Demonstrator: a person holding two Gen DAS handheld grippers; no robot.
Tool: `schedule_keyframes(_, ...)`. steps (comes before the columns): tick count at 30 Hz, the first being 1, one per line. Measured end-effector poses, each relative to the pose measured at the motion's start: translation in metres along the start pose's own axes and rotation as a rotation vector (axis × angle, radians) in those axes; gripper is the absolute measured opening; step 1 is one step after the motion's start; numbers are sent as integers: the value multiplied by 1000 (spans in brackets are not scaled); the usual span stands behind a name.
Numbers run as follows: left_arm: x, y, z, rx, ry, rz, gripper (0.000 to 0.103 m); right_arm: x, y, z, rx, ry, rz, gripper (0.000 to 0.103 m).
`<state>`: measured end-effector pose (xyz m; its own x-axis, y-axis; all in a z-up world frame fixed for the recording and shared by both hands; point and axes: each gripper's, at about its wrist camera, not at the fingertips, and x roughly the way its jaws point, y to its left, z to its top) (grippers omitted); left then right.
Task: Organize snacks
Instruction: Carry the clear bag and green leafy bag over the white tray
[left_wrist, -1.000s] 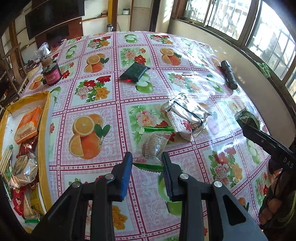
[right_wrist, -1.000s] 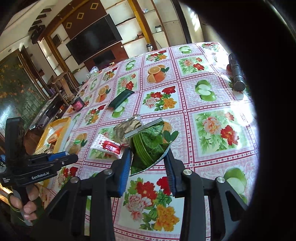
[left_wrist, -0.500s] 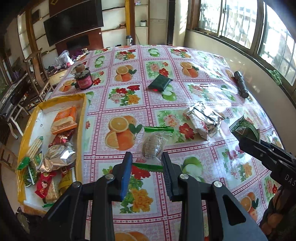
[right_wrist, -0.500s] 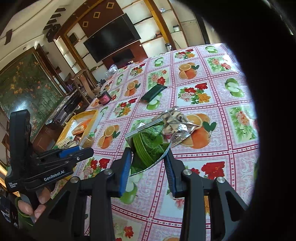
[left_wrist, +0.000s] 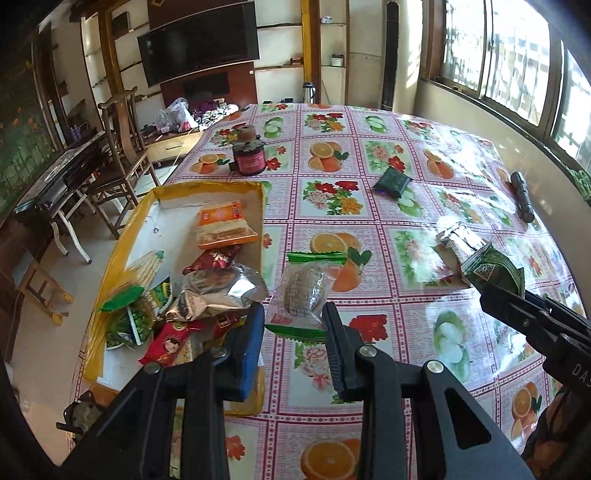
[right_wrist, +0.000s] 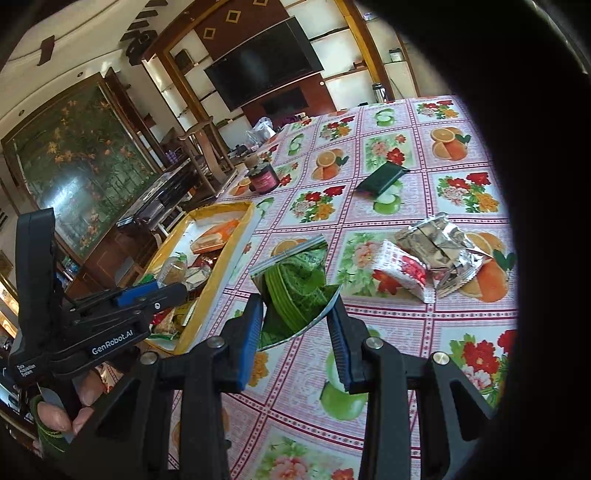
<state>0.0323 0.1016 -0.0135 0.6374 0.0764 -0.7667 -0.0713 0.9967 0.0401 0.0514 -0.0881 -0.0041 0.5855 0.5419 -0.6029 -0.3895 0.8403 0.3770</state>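
Observation:
My left gripper (left_wrist: 293, 325) is shut on a clear snack packet with green ends (left_wrist: 303, 291), held in the air just right of the yellow tray (left_wrist: 263, 218). The tray holds several snacks, among them an orange packet (left_wrist: 221, 225) and a silver bag (left_wrist: 218, 291). My right gripper (right_wrist: 297, 314) is shut on a green snack packet (right_wrist: 295, 291) above the table, also right of the tray (right_wrist: 236, 240). In the right wrist view the left gripper (right_wrist: 162, 291) hangs over the tray's near end. A silver packet (right_wrist: 436, 240) and a red-and-white packet (right_wrist: 402, 273) lie on the tablecloth.
A dark green packet (left_wrist: 391, 181) lies mid-table, a dark jar (left_wrist: 249, 157) stands beyond the tray, and a black flashlight (left_wrist: 522, 195) lies near the window-side edge. The tray sits at the table's left edge, with wooden chairs (left_wrist: 122, 147) past it.
Both grippers have swung left toward the tray, carrying their packets. The tray now fills more of both views, and the silver packet has slid to the right.

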Motion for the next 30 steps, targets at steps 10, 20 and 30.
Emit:
schedule_keyframes(10, -1, 38, -3, -60, -3, 45, 31, 26, 38, 7, -59, 29, 54, 37)
schedule_keyframes(20, 9, 65, -4, -105, 7, 79, 31, 52, 67, 13, -113, 60, 92, 37)
schedule_keyframes(30, 17, 87, -3, -143, 21, 89, 31, 75, 86, 18, -149, 92, 114, 37)
